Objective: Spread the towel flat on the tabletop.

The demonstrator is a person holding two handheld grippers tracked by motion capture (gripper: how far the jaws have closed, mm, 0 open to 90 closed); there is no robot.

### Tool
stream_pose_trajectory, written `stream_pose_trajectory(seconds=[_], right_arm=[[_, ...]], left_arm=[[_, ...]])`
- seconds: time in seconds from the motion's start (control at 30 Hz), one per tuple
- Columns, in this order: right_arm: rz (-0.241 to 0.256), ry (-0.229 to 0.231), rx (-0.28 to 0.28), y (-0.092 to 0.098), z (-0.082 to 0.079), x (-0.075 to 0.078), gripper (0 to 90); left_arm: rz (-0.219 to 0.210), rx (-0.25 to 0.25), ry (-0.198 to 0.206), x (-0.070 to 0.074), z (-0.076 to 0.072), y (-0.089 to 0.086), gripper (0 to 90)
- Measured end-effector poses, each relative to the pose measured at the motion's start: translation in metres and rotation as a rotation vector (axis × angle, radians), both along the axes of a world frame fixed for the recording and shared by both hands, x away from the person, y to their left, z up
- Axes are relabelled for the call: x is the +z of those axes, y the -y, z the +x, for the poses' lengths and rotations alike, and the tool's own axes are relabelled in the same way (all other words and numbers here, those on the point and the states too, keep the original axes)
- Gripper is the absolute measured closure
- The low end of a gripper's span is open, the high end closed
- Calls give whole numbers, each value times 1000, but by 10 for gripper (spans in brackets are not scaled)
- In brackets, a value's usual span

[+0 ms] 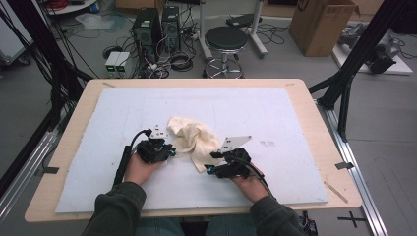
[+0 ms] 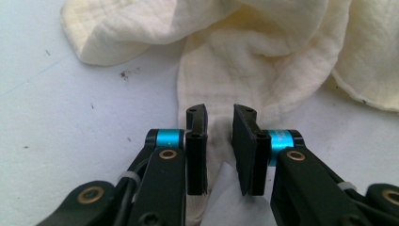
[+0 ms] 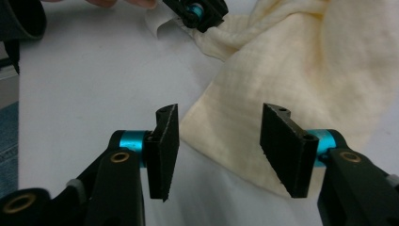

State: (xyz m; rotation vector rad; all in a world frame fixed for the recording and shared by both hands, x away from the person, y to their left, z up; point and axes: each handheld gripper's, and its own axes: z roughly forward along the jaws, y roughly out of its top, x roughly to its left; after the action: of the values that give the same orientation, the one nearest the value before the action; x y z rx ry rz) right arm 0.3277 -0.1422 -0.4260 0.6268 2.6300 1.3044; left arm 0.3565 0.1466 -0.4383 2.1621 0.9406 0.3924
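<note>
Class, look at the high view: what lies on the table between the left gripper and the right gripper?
The crumpled cream cloth lies between the left gripper and the right gripper, on the white mat; the high view shows it.

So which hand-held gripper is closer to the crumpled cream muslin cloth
Left. The left hand-held gripper straddles a fold of the crumpled cream muslin cloth; the right hand-held gripper hovers open at its corner.

Grey floor, black stool (image 1: 225,39), perhaps two computer towers (image 1: 157,27) behind.

Crinkled matt cream cloth (image 1: 193,139) (soft woven gauze)
</note>
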Motion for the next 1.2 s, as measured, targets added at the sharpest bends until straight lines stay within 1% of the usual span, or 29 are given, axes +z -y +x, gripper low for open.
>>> stream_pose_trajectory(seconds=[0.03,0.07,0.1,0.13,0.2,0.23,0.27,0.3,0.33,0.37,0.4,0.43,0.47,0.53,0.6,0.63,0.67,0.73,0.83,0.87,0.9,0.93,0.97,1.0,1.03,1.07,1.1,1.13,1.2], right_arm=[[-16,-12,8,-8,3,-3,507],[-27,-13,10,-12,5,-5,511],[-27,-13,10,-12,5,-5,511],[-53,-30,14,-17,8,-9,533],[-78,-45,18,-21,11,-13,552],[-87,-67,20,-22,13,-15,564],[-87,-67,20,-22,13,-15,564],[-75,-74,14,-21,16,-16,623],[-75,-74,14,-21,16,-16,623],[-80,-60,25,-20,18,-16,670],[-80,-60,25,-20,18,-16,670],[-79,-63,21,-18,19,-16,724],[-79,-63,21,-18,19,-16,724],[-77,-63,18,-18,21,-17,769],[-63,-81,27,-15,25,-17,830],[-63,-81,27,-15,25,-17,830],[-58,-93,43,-12,28,-17,866],[-53,-100,47,-11,28,-17,870],[-22,-107,58,1,29,-13,875],[-22,-107,58,1,29,-13,875],[-13,-106,60,9,28,-10,875],[-13,-106,60,9,28,-10,875],[-6,-107,55,19,28,-6,875],[-6,-107,55,19,28,-6,875],[2,-104,53,24,28,-4,876],[33,-119,57,34,26,0,875],[33,-119,57,34,26,0,875],[27,-113,53,42,23,4,876],[22,-105,53,46,22,5,876]], left_arm=[[-7,4,2,-1,-1,0,758],[-10,2,5,-1,-1,-1,760],[-14,2,7,-1,-1,-1,760],[-15,1,8,-1,-1,-2,768],[-10,-3,9,-1,0,-2,777],[-14,-1,10,-2,0,-2,783],[-13,-1,10,-1,0,-2,783],[-12,-3,11,-2,0,-2,797],[-12,-4,10,-2,0,-2,797],[-14,-2,9,-2,0,-2,804],[-17,1,8,-2,0,-2,804],[-17,2,8,-2,0,-2,808],[-13,0,10,-2,0,-2,808],[-10,4,12,-1,0,-1,813],[2,-2,16,-1,-1,-1,846],[-2,1,18,-1,-1,-1,857],[-2,0,22,-1,-1,0,866],[11,-6,29,-1,-2,1,874],[7,-12,26,0,-4,0,883],[7,-12,26,0,-4,0,884],[9,-17,27,0,-4,-1,884],[12,-22,27,1,-5,-1,884],[12,-24,30,2,-6,-2,885],[10,-27,29,3,-8,-2,885],[7,-31,31,5,-9,-3,885],[2,-34,35,6,-11,-4,885],[1,-36,41,8,-13,-5,885],[2,-38,46,9,-14,-6,885],[-3,-44,49,12,-18,-10,886]])
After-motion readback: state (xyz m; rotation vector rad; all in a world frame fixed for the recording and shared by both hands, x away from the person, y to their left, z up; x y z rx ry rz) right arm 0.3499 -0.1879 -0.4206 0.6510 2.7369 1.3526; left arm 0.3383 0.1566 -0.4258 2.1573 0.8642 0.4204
